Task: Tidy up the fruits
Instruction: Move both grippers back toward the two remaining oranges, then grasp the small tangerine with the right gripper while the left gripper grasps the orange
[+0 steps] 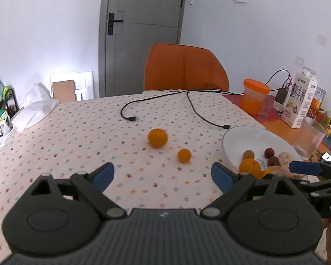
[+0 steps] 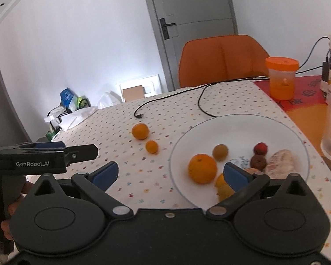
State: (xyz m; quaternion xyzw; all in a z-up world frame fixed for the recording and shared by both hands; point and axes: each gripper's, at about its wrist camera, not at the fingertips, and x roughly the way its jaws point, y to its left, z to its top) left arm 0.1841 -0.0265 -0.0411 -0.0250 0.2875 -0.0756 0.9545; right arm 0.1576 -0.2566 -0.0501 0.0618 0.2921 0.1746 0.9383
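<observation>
**Two Oranges Loose on the Counter, the Rest in the Plate**

Left wrist view, left to right. Far left edge: cluttered shelf with bags, then a white plastic bag [image 1: 36, 108] at the counter's corner. Lower left to lower centre: left claw [image 1: 162, 174], jaws spread wide, nothing between the blue pads, only dotted cloth of the counter [image 1: 77, 137] beneath. Centre of frame: large orange [image 1: 157, 137] lying on the cloth, small orange [image 1: 184, 155] just right of and below it, the two near but apart. Above them: two black cables [image 1: 198, 108] trailing across the cloth, orange chair [image 1: 185, 68] behind the counter's far edge, grey door beyond. Right of centre: white plate [image 1: 249, 139] holding an orange, a greenish-brown fruit, two dark red fruits and a peeled segment. Upper right: orange-lidded cup [image 1: 254, 99], milk carton [image 1: 302, 99], clear glass [image 1: 310, 139]. Right edge: a blue pad of the right claw over the plate's near rim.

Right wrist view, left to right. Left edge: left claw seen side-on, gripped by a hand [image 2: 8, 207]. Lower centre: right claw [image 2: 171, 174], jaws fully wide, empty; right pad over the plate's near part, left pad over bare cloth. Both loose oranges at centre frame, left of the plate.
</observation>
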